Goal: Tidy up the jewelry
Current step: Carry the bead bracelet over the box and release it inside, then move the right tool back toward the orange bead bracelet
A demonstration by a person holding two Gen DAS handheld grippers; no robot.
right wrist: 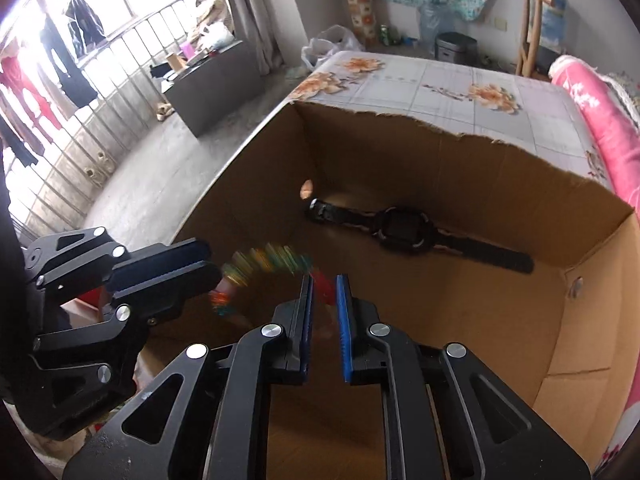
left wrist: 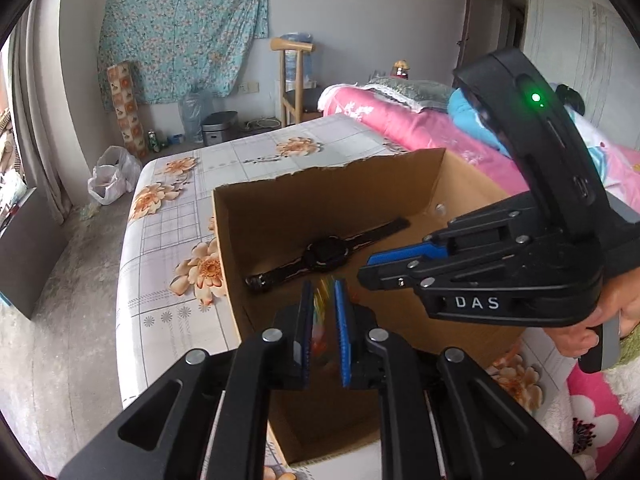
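Left wrist view first: the left gripper (left wrist: 323, 312) hangs over an open cardboard box (left wrist: 460, 184) that sits on a table covered with a flowered cloth (left wrist: 168, 216), and between its blue pads (left wrist: 342, 316) there is a blurred streak of many colours — a beaded bracelet (left wrist: 322, 300); the jaws are nearly closed, but whether the pads press on it I cannot tell. Down on the box floor lies a black watch (left wrist: 326, 254), strap stretched flat, well apart from both tools. From the right comes the right gripper (left wrist: 370, 270), a hand (left wrist: 600, 320) wrapped round its handle, jaws close together, tips over the box. A pink quilt (left wrist: 420, 128) lies on the bed beyond. Now the right wrist view: the right gripper (right wrist: 324, 292) points down into the box (right wrist: 480, 152), jaws almost closed with a red bit of the bracelet (right wrist: 272, 260) between the pads — contact unclear again in the blur. The bracelet arcs across to the left gripper (right wrist: 214, 268), whose jaws are nearly together at the other end. The watch (right wrist: 404, 230) rests near the far wall of the box.
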